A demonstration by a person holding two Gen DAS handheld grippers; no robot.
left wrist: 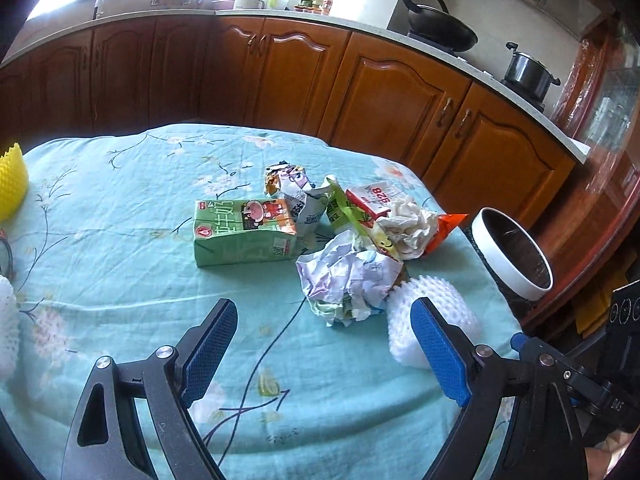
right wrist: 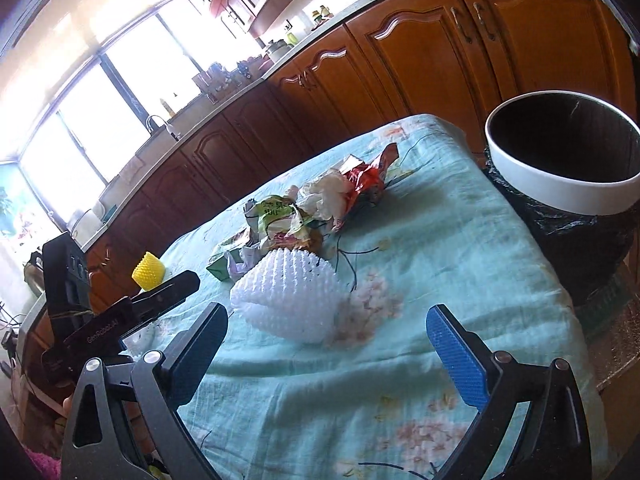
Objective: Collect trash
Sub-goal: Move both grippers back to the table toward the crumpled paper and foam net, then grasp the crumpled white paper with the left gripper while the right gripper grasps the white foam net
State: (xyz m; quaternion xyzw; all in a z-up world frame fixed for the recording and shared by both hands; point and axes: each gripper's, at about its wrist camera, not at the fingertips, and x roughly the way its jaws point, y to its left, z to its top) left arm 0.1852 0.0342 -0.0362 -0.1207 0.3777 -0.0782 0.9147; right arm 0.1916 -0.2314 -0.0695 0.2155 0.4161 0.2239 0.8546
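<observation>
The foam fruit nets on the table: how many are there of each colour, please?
White foam nets: 2, one beside the trash pile and one at the left edge of the left wrist view.
Yellow foam nets: 1.
Total: 3.

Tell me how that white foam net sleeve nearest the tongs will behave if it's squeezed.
The white foam net sleeve looks airy, so probably very light and squashy. Its bumpy mesh should grip the blue pads well. Pushed, it would likely slide on the cloth.
</observation>
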